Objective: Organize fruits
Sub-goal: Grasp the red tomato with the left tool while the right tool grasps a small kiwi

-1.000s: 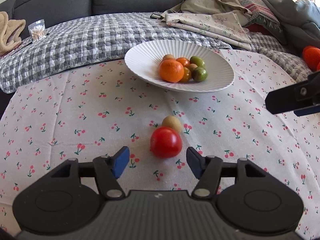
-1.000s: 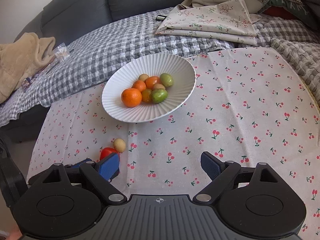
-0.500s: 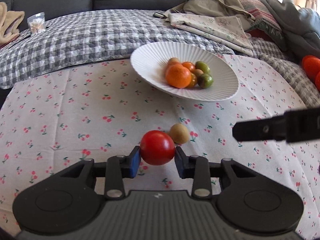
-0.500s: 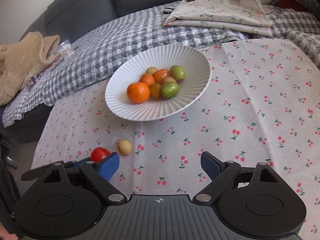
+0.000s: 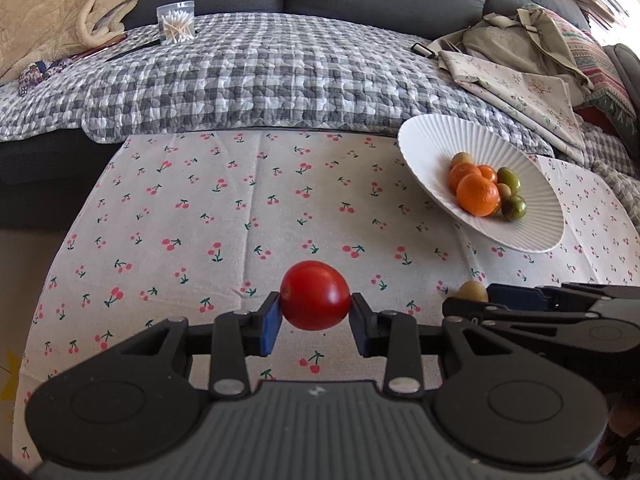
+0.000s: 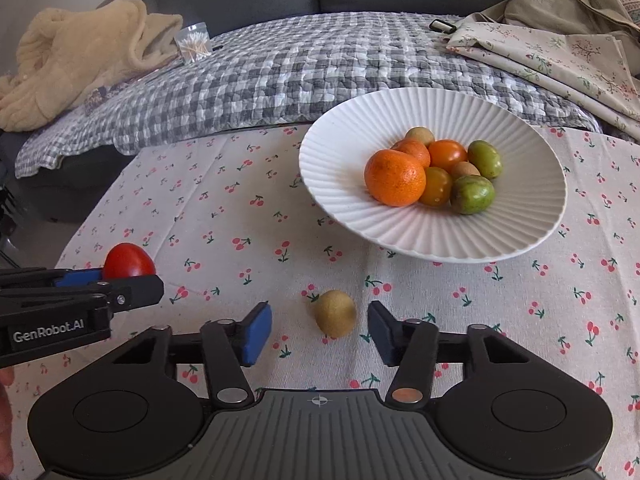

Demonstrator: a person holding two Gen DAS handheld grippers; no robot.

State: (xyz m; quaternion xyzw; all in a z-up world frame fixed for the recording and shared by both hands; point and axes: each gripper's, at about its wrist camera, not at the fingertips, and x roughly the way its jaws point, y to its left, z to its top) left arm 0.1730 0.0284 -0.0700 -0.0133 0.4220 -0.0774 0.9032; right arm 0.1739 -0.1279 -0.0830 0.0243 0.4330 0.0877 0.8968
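Note:
My left gripper (image 5: pixel 316 322) is shut on a red tomato (image 5: pixel 314 296) and holds it just above the cherry-print cloth. In the right wrist view the same tomato (image 6: pixel 128 260) shows at the left between the left gripper's fingers. My right gripper (image 6: pixel 320 330) is low over the cloth, its jaws closing around a small yellow-brown fruit (image 6: pixel 335 318). A gap shows on both sides of that fruit, which rests on the cloth. A white ribbed plate (image 6: pixel 400 232) beyond it holds an orange (image 6: pixel 394 178) and several small orange, green and tan fruits.
A grey checked quilt (image 5: pixel 260 76) lies on the sofa behind the table. On it are a beige blanket (image 5: pixel 48 12), a clear box of cotton swabs (image 5: pixel 176 24) and folded cloths (image 5: pixel 520 84) at the right. The table's left edge drops to the floor.
The left gripper shut on the tomato, lifted it and swung left, so the plate now sits to the right. The right gripper came down to the small fruit and narrowed its jaws.

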